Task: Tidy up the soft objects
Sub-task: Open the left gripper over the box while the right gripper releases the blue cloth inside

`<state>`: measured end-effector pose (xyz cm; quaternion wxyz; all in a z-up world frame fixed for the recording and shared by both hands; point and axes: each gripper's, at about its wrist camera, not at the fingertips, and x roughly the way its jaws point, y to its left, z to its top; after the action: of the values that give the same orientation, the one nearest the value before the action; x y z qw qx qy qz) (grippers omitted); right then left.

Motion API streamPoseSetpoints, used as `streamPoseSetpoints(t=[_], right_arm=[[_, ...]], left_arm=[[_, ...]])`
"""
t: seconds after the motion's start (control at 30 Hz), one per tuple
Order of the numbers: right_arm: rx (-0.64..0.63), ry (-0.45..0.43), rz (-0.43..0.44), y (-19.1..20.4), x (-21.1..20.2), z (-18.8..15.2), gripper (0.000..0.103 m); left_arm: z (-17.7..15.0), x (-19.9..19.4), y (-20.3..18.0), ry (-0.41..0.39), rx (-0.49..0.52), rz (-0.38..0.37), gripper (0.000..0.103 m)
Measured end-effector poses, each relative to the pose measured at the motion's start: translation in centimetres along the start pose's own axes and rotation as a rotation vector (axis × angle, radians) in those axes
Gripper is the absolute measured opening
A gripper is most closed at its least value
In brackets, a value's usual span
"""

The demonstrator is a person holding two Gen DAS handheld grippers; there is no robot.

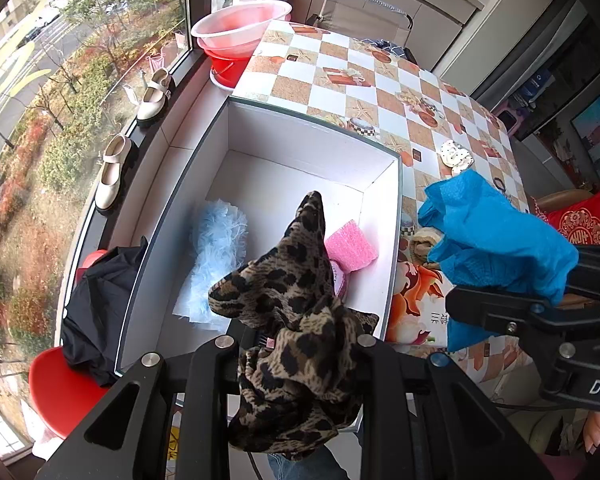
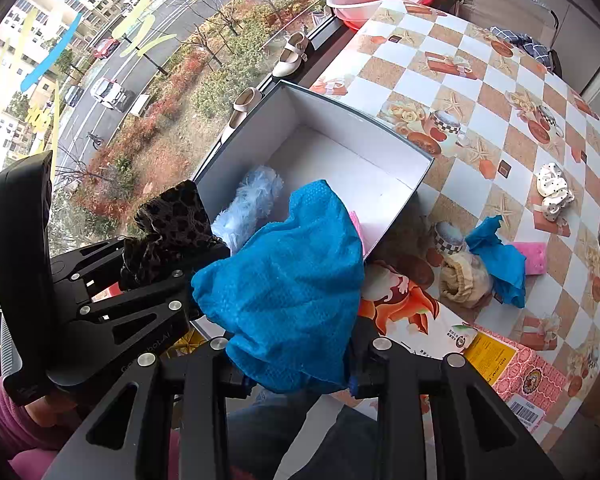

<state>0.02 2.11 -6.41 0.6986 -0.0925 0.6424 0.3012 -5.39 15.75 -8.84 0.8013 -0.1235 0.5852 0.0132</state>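
My left gripper [image 1: 296,344] is shut on a leopard-print cloth [image 1: 292,304] and holds it over the near end of a white open box [image 1: 300,136]. The box holds a pale blue fluffy piece [image 1: 220,240] and a pink sponge [image 1: 350,246]. My right gripper [image 2: 296,344] is shut on a blue cloth [image 2: 288,280] just right of the left gripper [image 2: 172,264], above the box's [image 2: 364,136] near right corner. On the checkered table [image 2: 500,80] lie a beige sock [image 2: 464,276], a second blue cloth [image 2: 500,260], a pink sponge [image 2: 534,256] and a white spotted item [image 2: 554,192].
A flat printed carton [image 2: 500,356] lies on the table by the box. A red chair [image 1: 60,384] with a black cloth [image 1: 100,308] stands left of the box. Cream shoes [image 1: 114,172] and basins [image 1: 240,28] sit on the window ledge.
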Motion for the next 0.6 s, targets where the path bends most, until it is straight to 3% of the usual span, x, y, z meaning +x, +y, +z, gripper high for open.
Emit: streamPoseSetpoints(t=[0.6], right_arm=[[-0.011, 0.008, 0.002, 0.24, 0.48, 0.66, 0.032]], left_arm=[[0.21, 0.13, 0.30, 0.001, -0.003, 0.001, 0.027]])
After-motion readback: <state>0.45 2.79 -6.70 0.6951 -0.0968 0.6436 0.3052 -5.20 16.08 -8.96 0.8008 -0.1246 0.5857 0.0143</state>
